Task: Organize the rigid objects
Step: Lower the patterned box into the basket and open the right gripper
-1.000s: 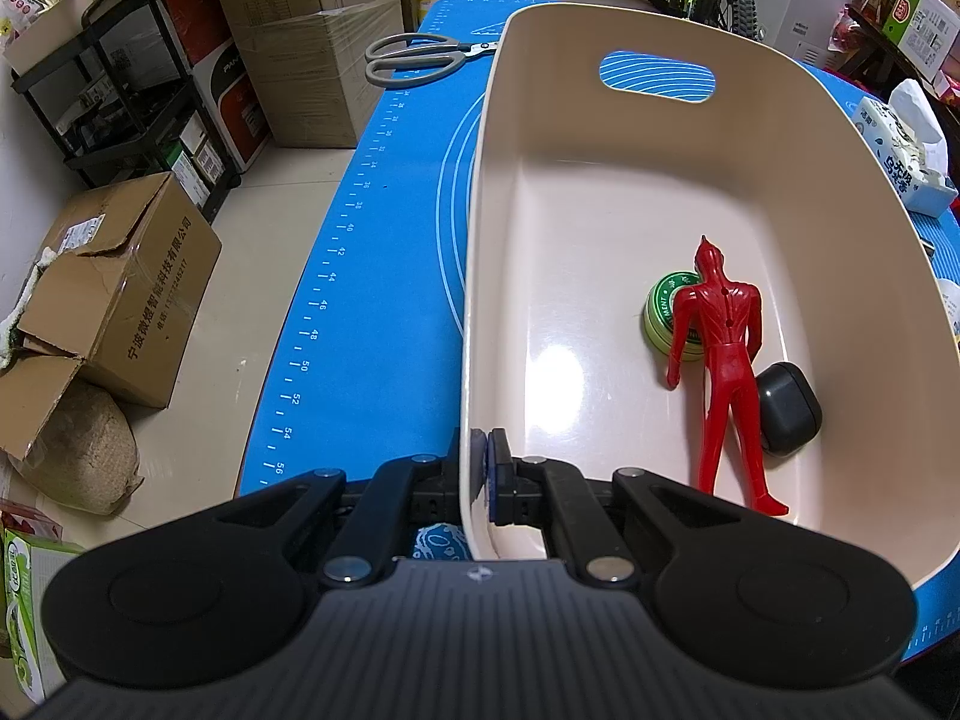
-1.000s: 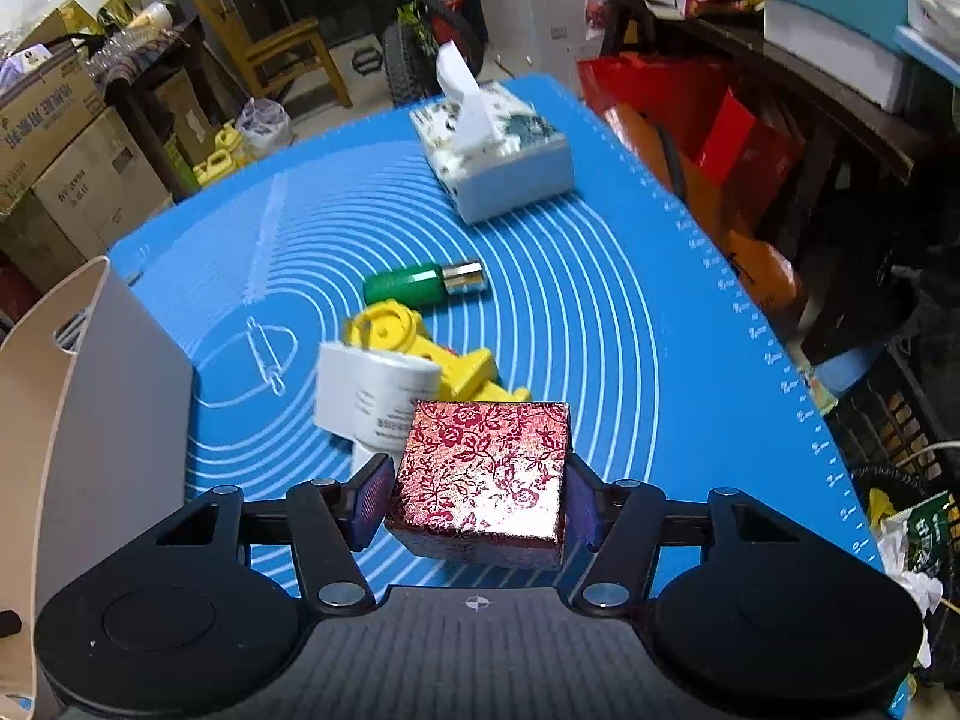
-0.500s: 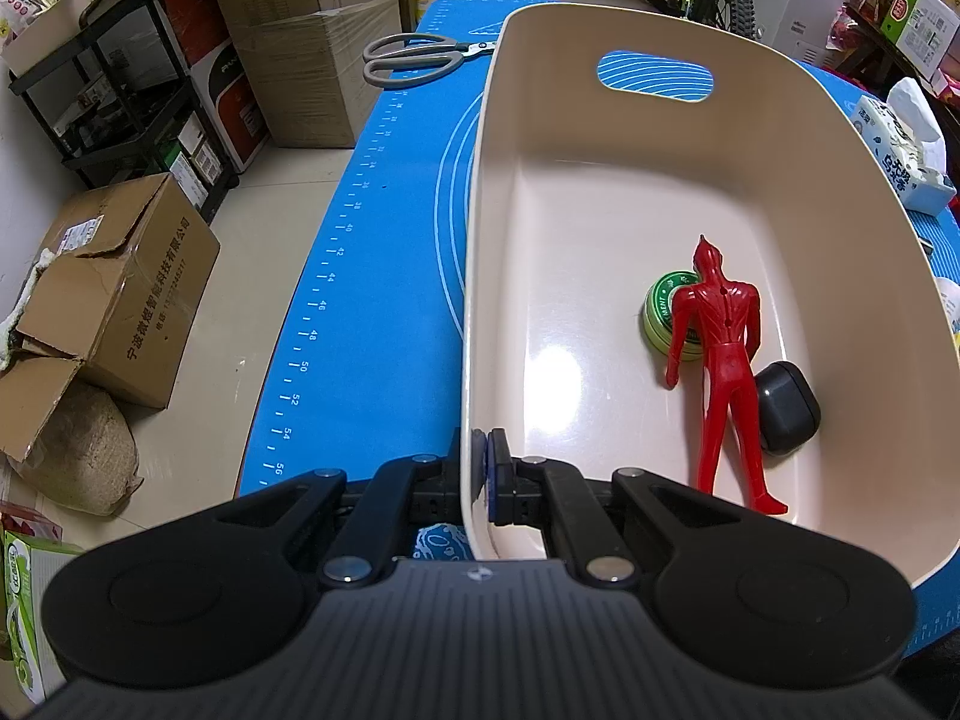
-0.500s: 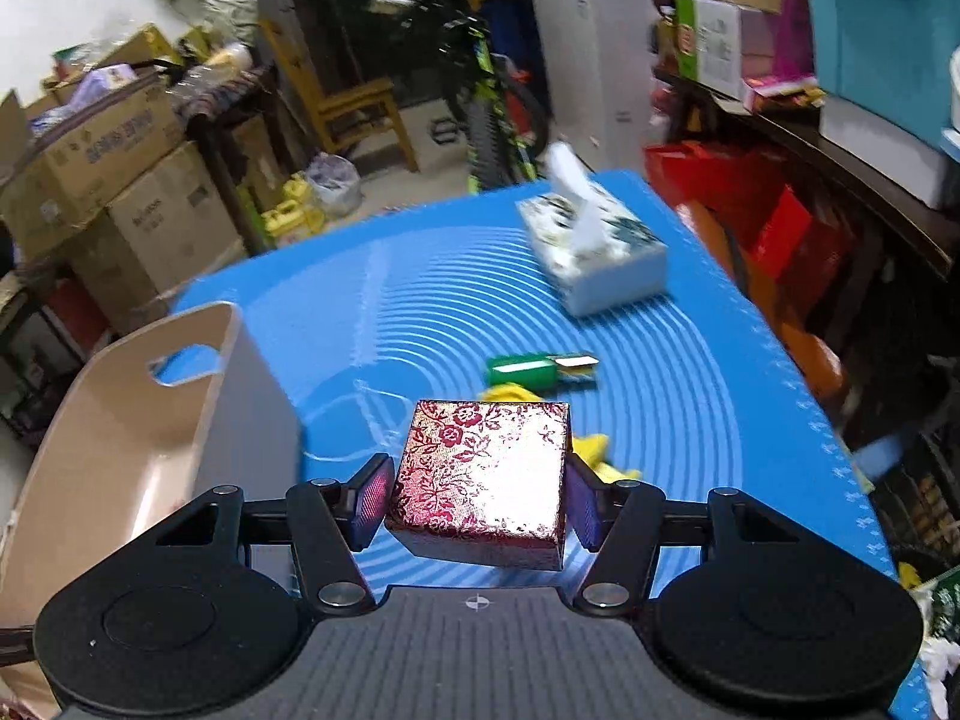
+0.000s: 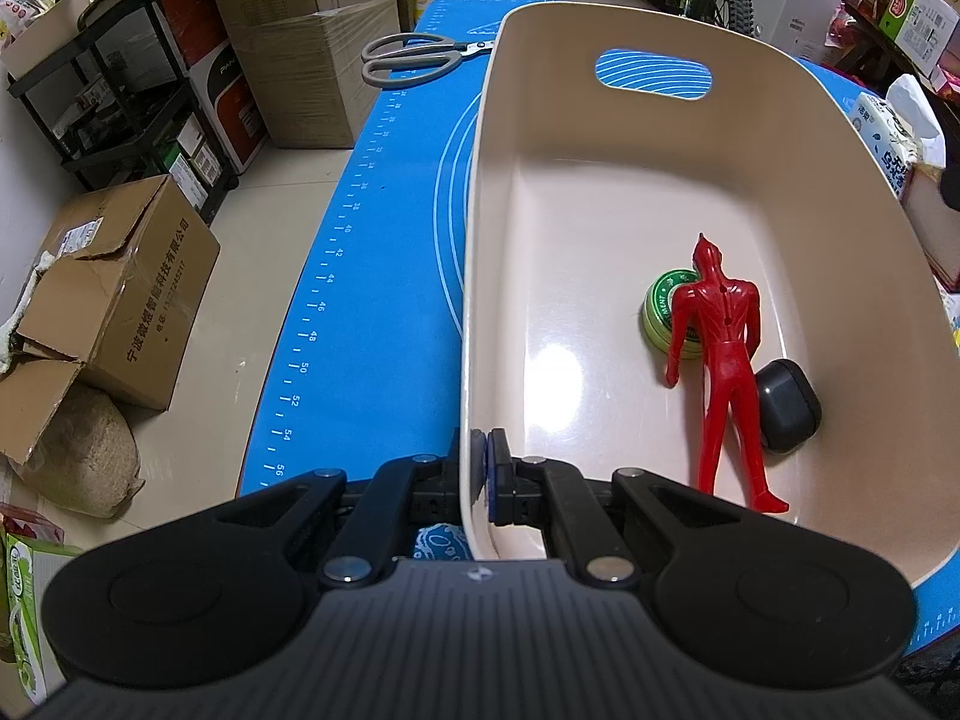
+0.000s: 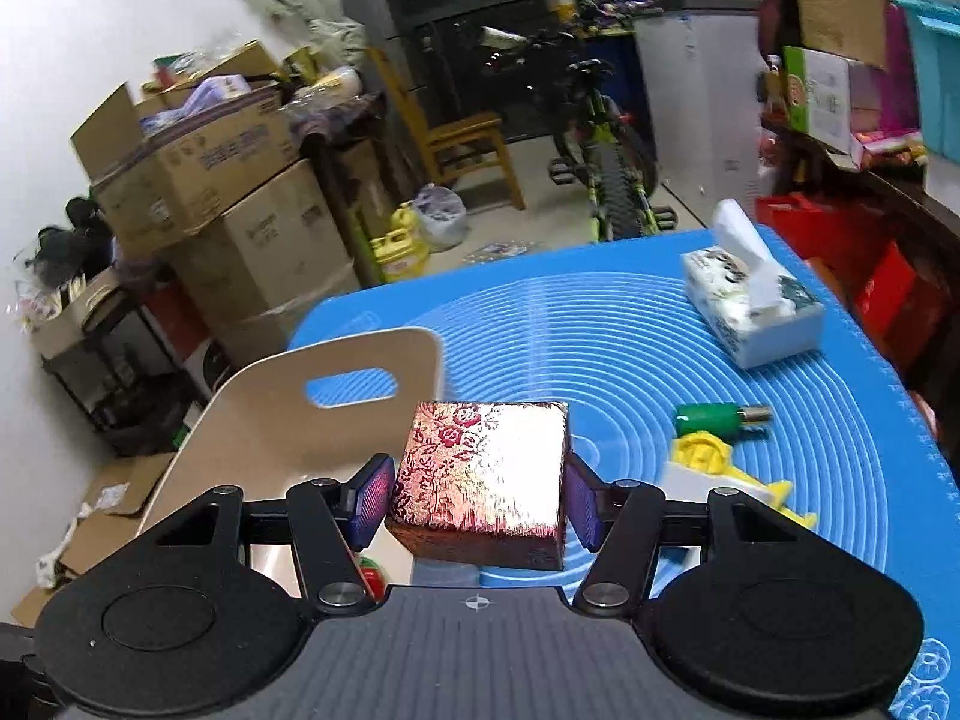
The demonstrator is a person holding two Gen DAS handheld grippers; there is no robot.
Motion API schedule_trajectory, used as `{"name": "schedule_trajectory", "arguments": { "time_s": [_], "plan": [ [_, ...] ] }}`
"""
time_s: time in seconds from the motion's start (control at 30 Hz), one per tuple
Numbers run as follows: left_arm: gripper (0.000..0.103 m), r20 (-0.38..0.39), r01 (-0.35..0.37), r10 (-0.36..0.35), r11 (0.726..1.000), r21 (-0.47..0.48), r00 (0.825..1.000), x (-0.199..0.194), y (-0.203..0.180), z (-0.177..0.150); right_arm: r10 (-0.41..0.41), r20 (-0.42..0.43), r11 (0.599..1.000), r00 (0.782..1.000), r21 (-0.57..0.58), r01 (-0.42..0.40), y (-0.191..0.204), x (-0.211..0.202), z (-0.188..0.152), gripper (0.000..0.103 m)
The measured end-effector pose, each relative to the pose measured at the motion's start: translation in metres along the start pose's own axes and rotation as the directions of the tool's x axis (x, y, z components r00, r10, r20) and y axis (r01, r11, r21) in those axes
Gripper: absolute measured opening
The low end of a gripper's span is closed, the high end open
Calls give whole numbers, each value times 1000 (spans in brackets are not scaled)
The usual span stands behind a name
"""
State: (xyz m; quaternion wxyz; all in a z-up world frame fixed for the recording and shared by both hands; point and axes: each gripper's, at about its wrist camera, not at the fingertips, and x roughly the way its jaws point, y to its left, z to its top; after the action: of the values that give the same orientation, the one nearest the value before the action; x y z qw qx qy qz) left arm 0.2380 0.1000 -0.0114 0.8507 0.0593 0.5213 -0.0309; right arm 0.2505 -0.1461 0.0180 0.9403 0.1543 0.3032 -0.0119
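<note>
My left gripper point(image 5: 482, 450) is shut on the near left wall of the beige bin point(image 5: 480, 276). Inside the bin lie a red toy figure point(image 5: 723, 354), a green round tin point(image 5: 663, 312) and a dark case point(image 5: 786, 411). My right gripper point(image 6: 477, 495) is shut on a red floral box point(image 6: 489, 471) and holds it in the air by the right wall of the bin point(image 6: 264, 420), above its rim. On the blue mat point(image 6: 600, 336) to the right lie a green tube point(image 6: 714, 417) and a yellow and white toy point(image 6: 714, 468).
Grey scissors point(image 5: 414, 57) lie on the mat left of the bin's far end. A tissue box point(image 6: 753, 312) stands at the mat's far right. Cardboard boxes point(image 5: 114, 294) and shelves stand on the floor to the left. A bicycle point(image 6: 606, 162) stands behind the table.
My right gripper has lifted the floral box and carried it left toward the bin, with the view tilting up. My left gripper and the bin have stayed still.
</note>
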Motion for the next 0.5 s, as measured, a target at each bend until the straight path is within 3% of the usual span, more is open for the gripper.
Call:
{"name": "schedule_trajectory", "arguments": {
  "time_s": [0.17, 0.3, 0.5],
  "plan": [
    [7, 0, 2, -2, 1000, 0, 1000, 0, 0, 1, -50, 33, 998, 998, -30, 51, 13, 4, 1, 63],
    [7, 1, 0, 0, 1000, 0, 1000, 0, 0, 1, -43, 53, 999, 998, 4, 43, 7, 3, 6, 63],
    [7, 1, 0, 0, 1000, 0, 1000, 0, -1, 1, 5, 118, 999, 993, -35, -1, 19, -5, 9, 63]
  ]
}}
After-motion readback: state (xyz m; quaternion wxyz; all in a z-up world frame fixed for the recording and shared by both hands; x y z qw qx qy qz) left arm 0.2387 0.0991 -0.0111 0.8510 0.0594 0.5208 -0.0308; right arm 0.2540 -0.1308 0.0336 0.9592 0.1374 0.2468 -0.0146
